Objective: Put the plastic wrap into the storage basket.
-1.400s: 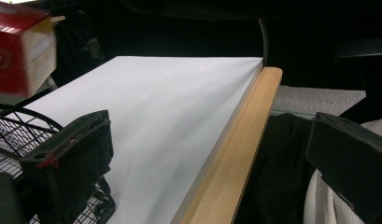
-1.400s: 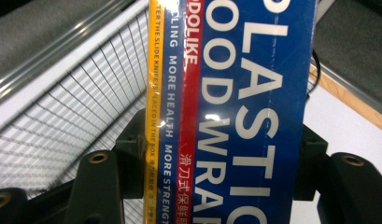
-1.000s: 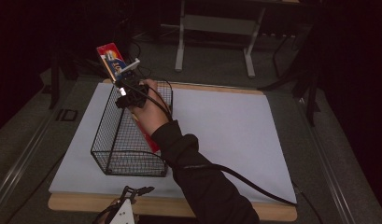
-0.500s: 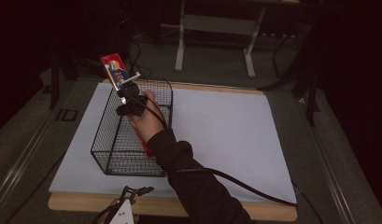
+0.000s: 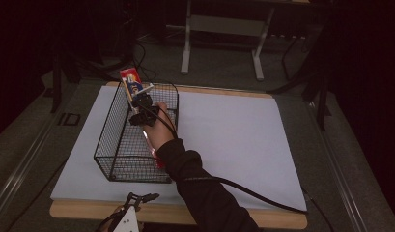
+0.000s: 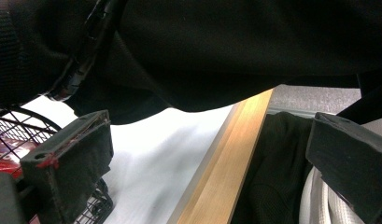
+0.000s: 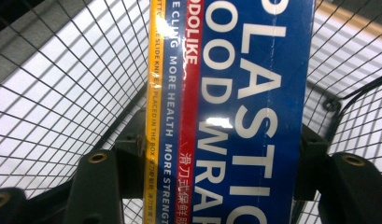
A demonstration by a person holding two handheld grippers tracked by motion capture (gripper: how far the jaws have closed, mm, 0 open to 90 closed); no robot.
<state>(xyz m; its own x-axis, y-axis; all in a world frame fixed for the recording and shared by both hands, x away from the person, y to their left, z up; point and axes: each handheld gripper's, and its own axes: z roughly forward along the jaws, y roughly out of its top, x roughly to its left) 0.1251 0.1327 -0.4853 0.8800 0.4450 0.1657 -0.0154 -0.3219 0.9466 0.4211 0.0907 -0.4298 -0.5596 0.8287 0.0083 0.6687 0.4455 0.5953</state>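
My right gripper (image 5: 141,102) is shut on a long plastic wrap box (image 5: 131,84) with blue, red and yellow stripes. The box stands tilted at the far end of a black wire basket (image 5: 104,145), its top above the rim. In the right gripper view the box (image 7: 235,112) lies between the two pads (image 7: 132,154), with basket mesh (image 7: 62,93) behind it. My left gripper (image 5: 137,199) hangs at the table's front edge; its jaws (image 6: 202,154) stand wide open with nothing between them. The basket's near corner (image 6: 20,126) shows at that view's left.
A white sheet (image 5: 233,135) covers the wooden table (image 6: 226,177). Something red (image 5: 155,157) lies in the basket, partly hidden by the dark sleeve (image 5: 195,179). A black cable (image 5: 253,195) trails right across the sheet. A metal stand (image 5: 224,29) sits beyond the table.
The right hand has sunk with the box, and the box now reaches lower into the basket's far end. The left gripper has stayed where it was.
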